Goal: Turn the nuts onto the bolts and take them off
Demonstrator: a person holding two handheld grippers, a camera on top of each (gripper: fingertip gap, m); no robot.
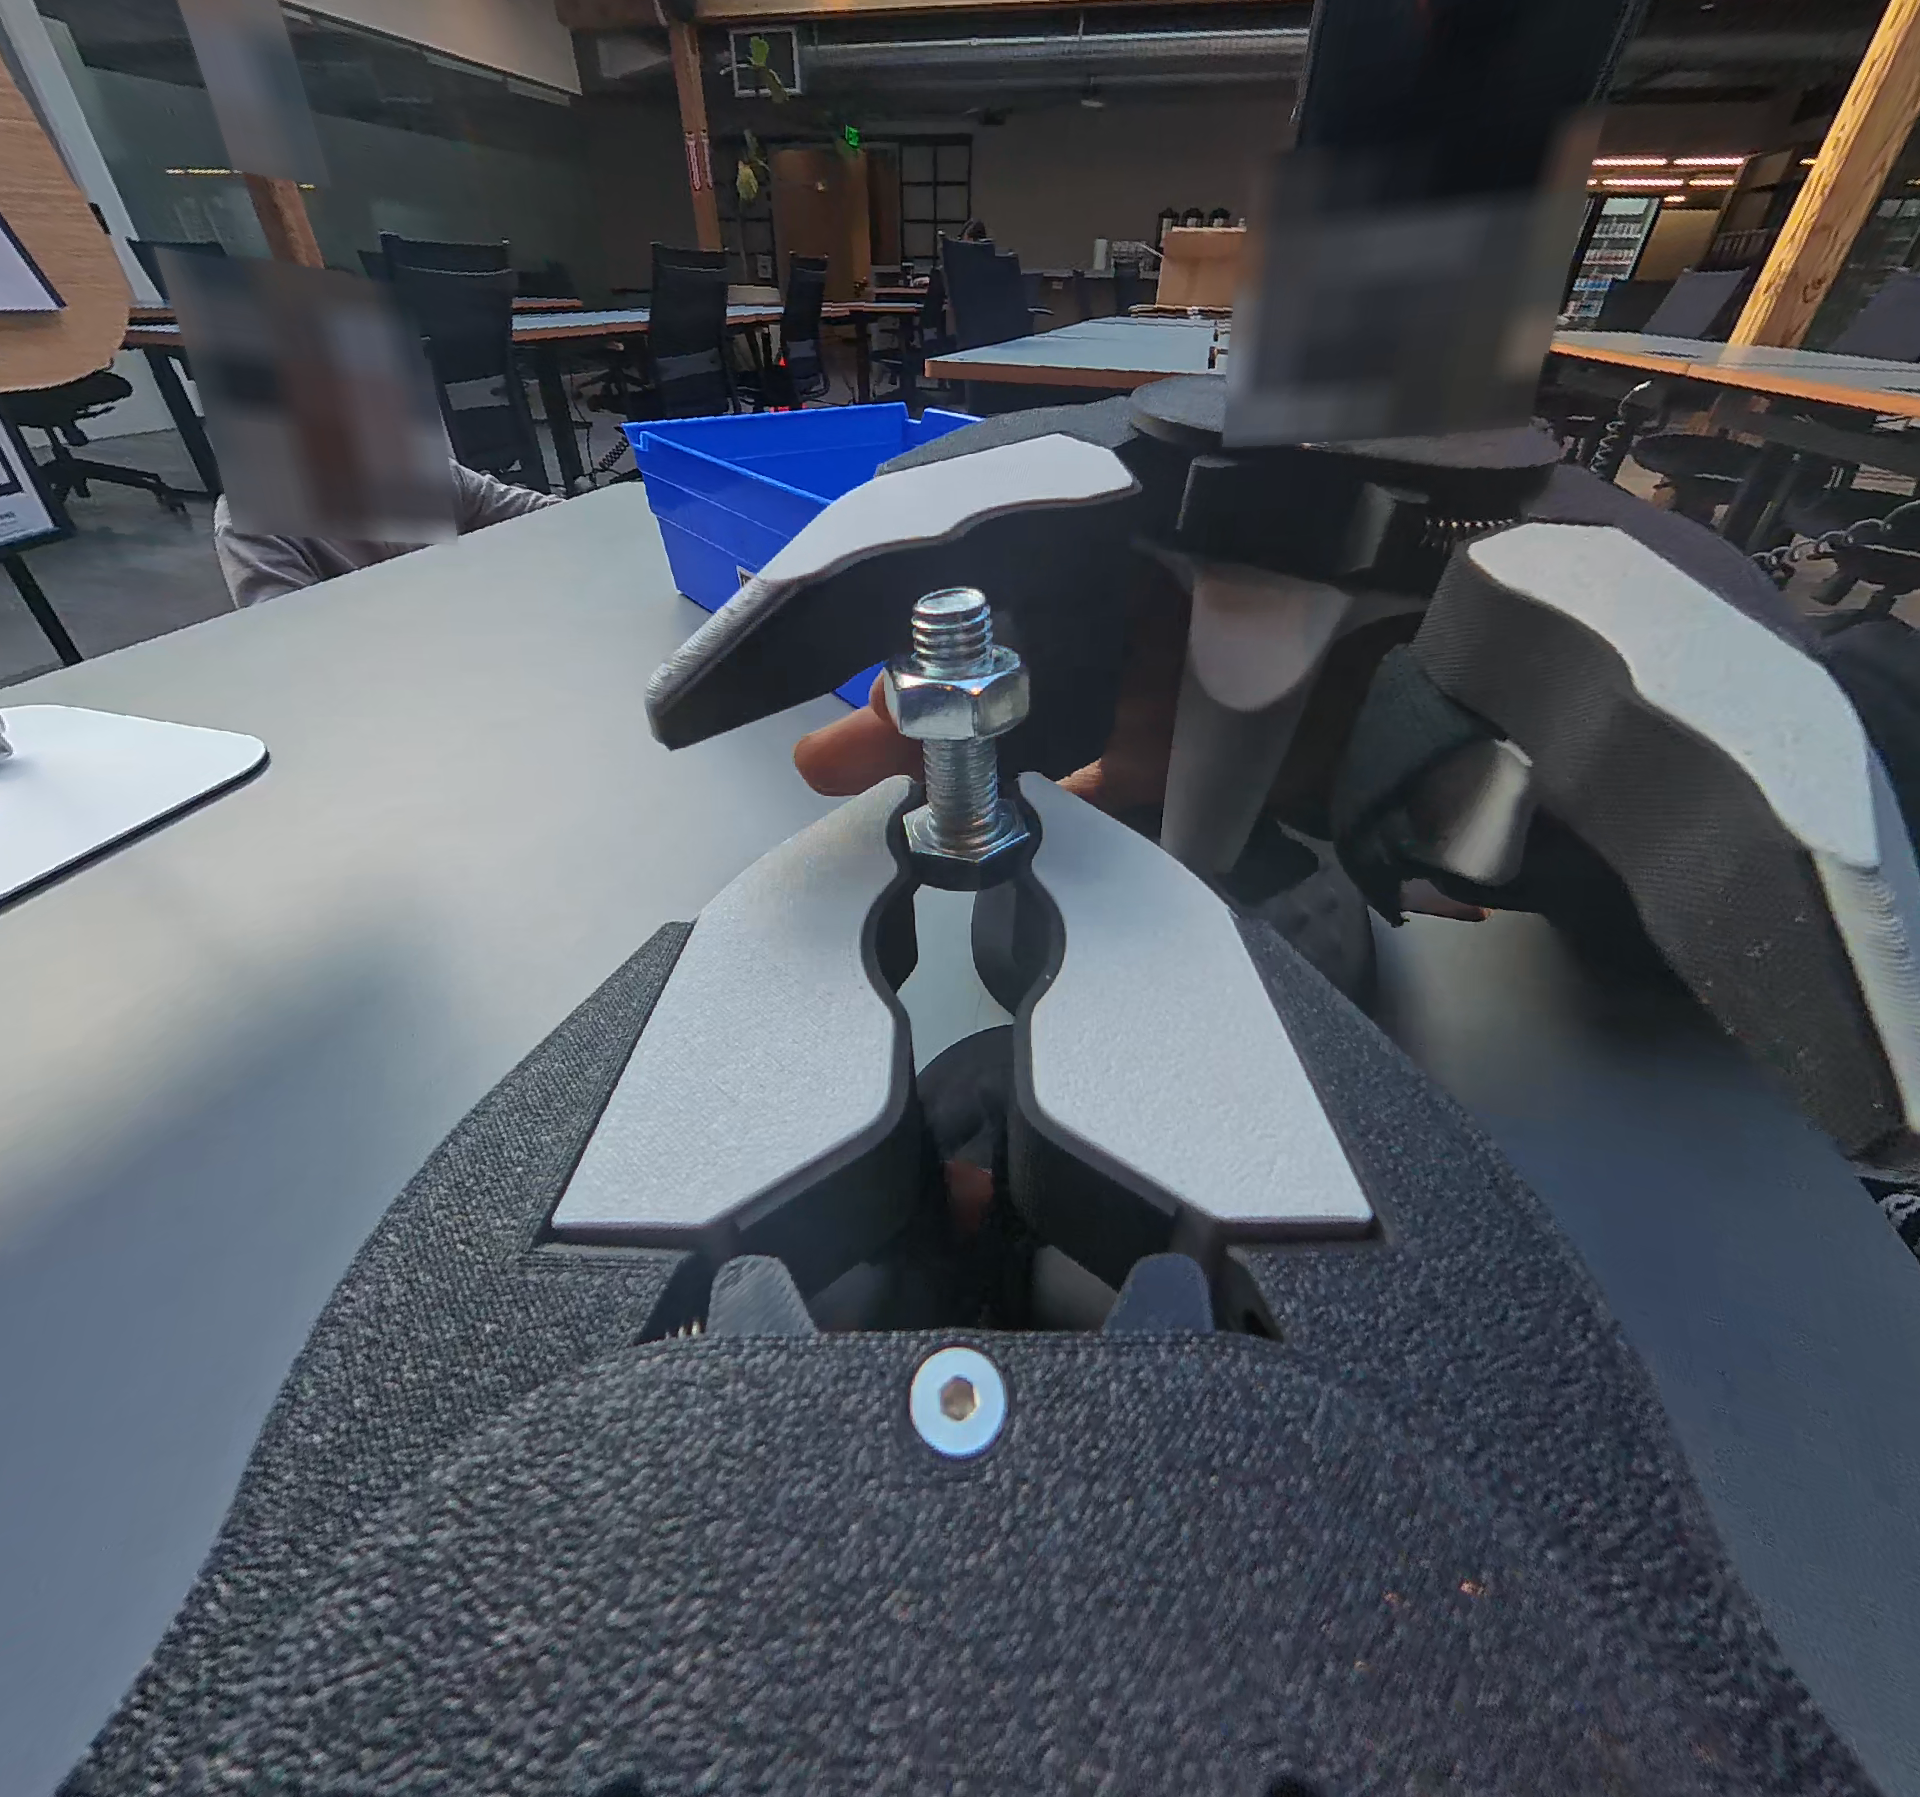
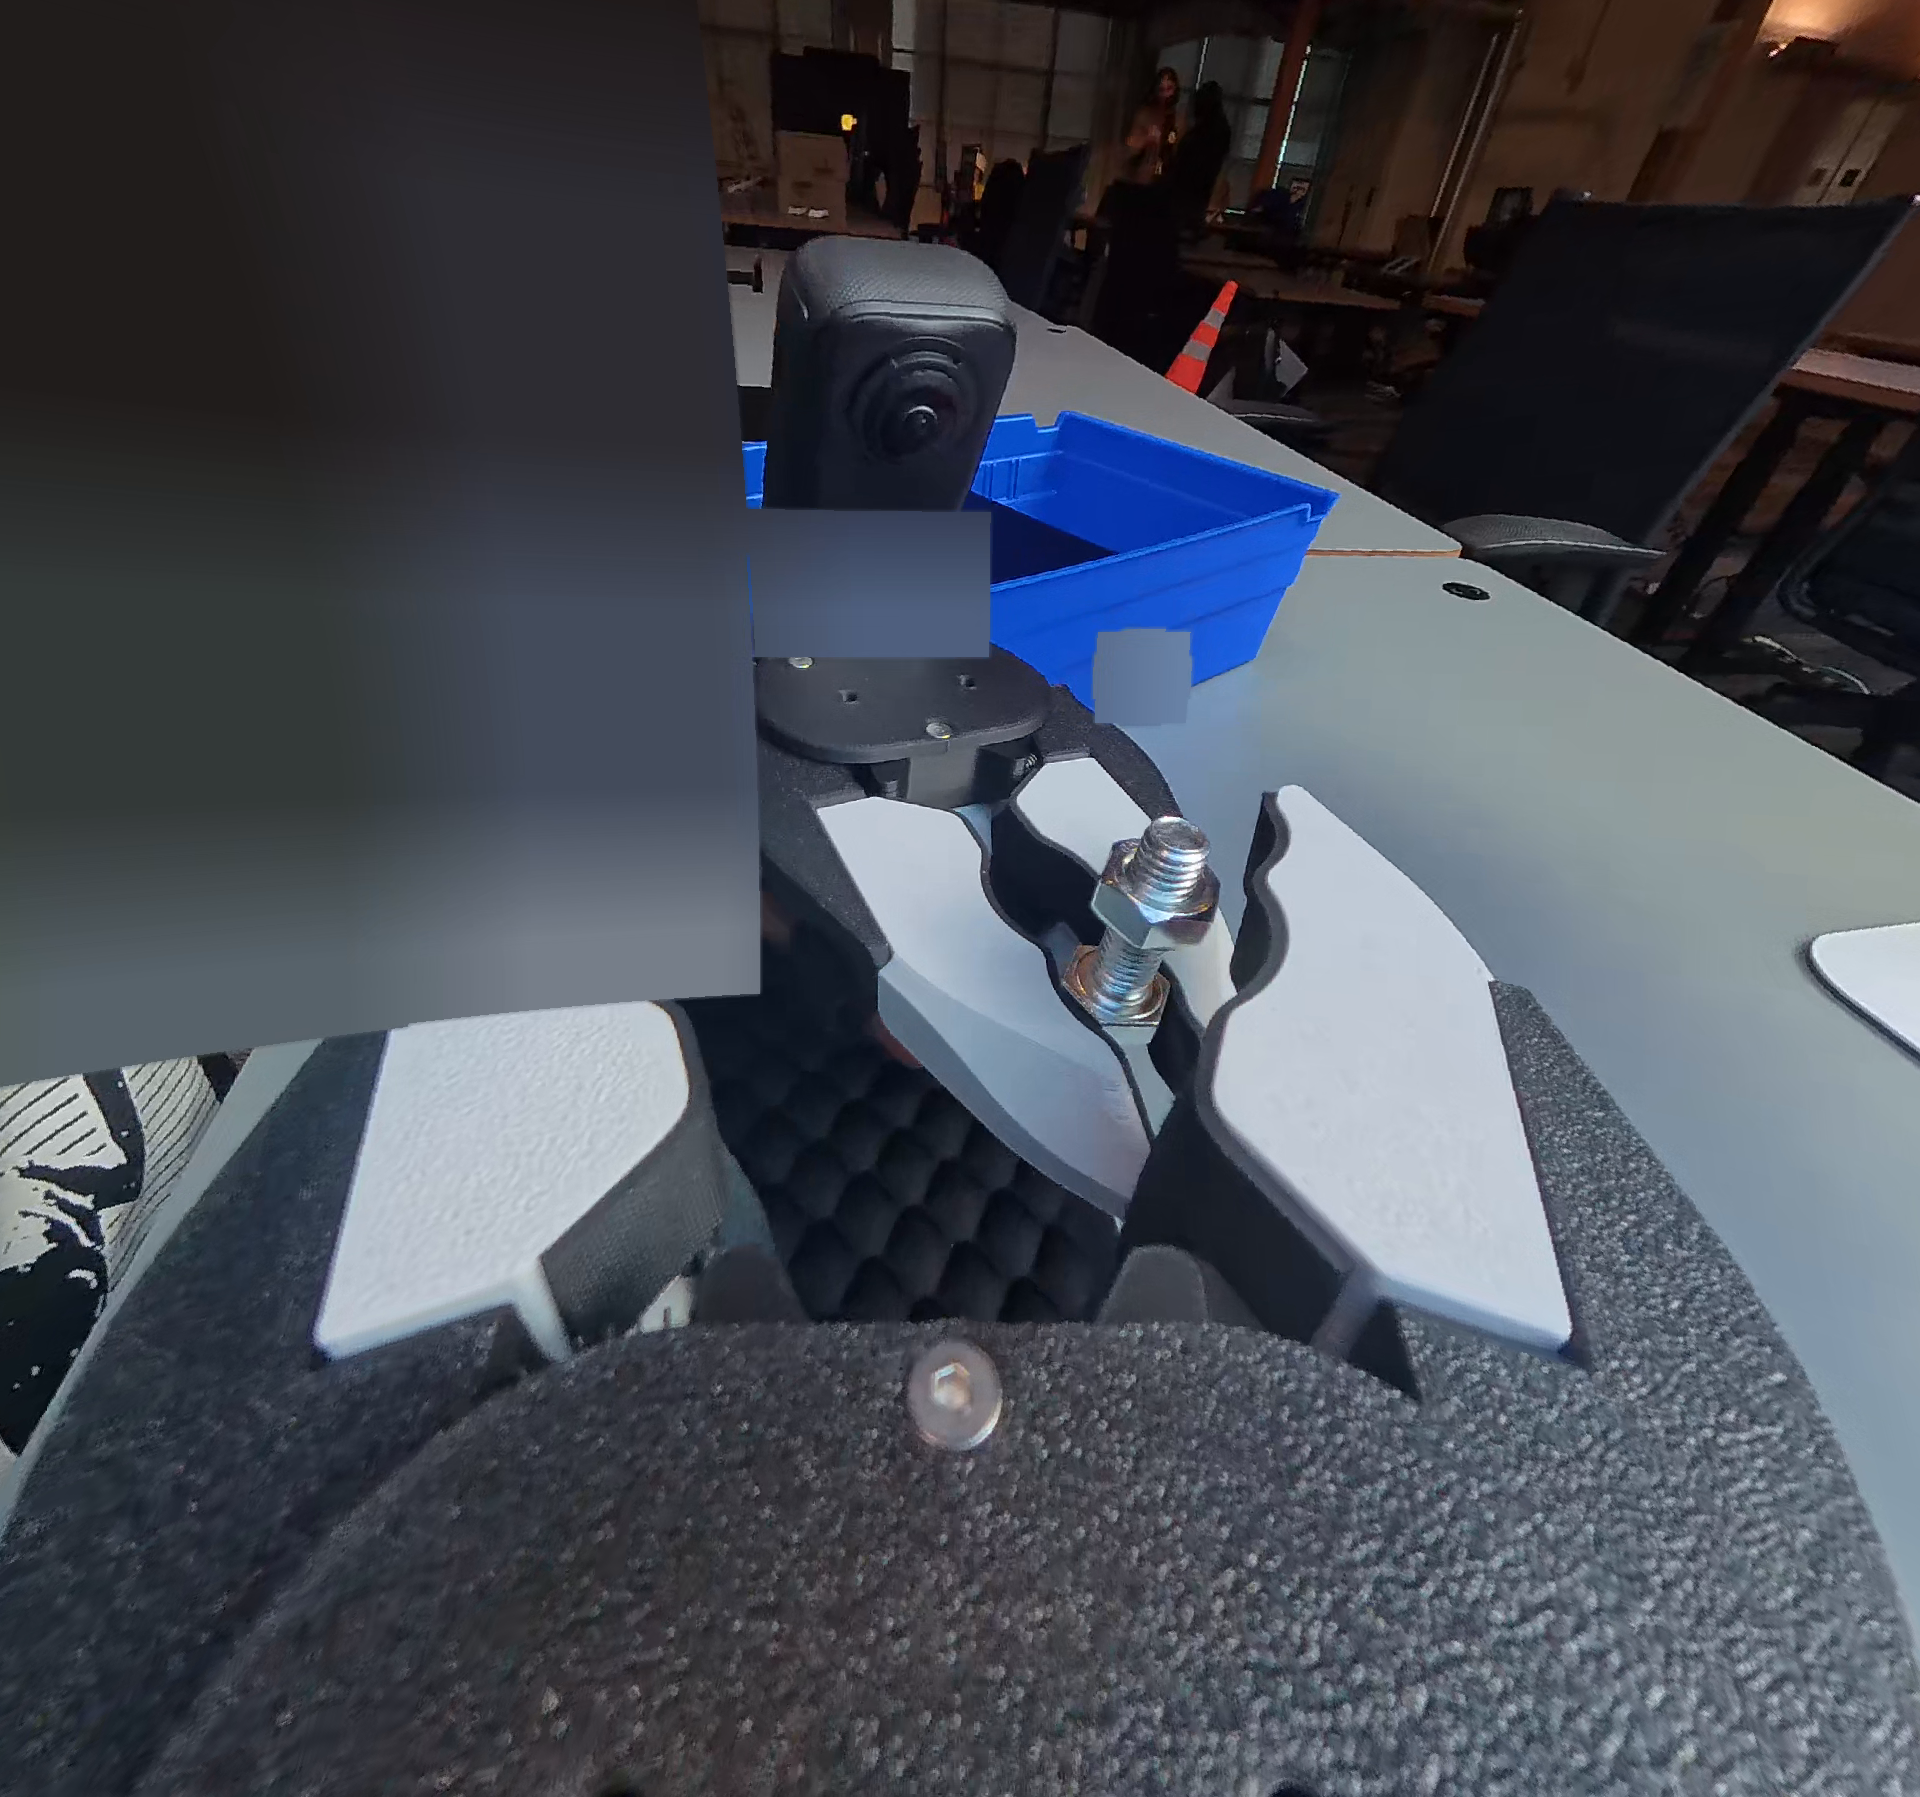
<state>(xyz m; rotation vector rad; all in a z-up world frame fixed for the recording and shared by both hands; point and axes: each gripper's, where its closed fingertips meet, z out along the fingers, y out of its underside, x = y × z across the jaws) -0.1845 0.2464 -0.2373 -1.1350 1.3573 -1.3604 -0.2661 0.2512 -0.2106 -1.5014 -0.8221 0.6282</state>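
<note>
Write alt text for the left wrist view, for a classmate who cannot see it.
The left gripper is shut on the head of an upright bolt, with a nut threaded partway down. The right gripper is open around the nut, with a blue bin behind on the grey table.

One bolt (image 1: 958, 791), one nut (image 1: 958, 698), two grippers: left (image 1: 961, 817), right (image 2: 987, 937). One blue bin (image 1: 727, 500), one grey table (image 1: 416, 760), one white pad (image 1: 114, 771), one orange cone (image 2: 1205, 339).
</note>
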